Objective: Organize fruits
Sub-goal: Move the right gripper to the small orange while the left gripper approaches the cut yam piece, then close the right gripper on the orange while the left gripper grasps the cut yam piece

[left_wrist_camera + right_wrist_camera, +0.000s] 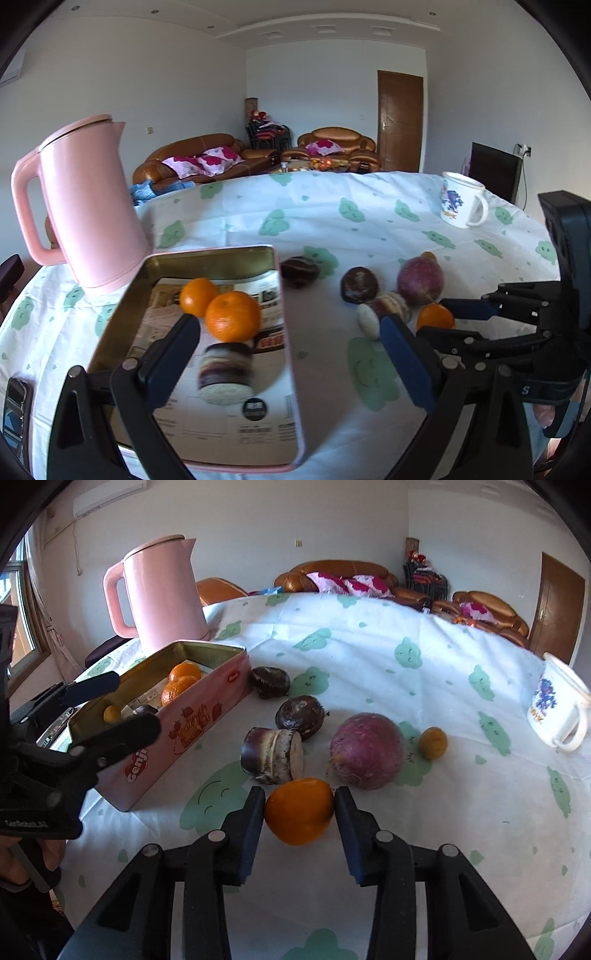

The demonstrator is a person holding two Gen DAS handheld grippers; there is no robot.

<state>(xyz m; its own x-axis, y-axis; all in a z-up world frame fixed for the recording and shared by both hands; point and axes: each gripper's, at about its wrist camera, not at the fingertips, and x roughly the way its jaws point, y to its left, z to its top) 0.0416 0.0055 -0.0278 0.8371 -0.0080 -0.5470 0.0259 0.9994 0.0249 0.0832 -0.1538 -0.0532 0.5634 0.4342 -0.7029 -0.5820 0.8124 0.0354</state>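
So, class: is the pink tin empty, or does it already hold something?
Not empty. The open pink tin holds two oranges, a cut sugarcane piece and printed paper lining its floor.

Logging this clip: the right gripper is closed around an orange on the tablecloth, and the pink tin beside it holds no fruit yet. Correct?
Not quite. The right gripper does bracket the orange on the tablecloth, but the pink tin isn't without fruit: the left wrist view shows two oranges and a piece of sugarcane inside.
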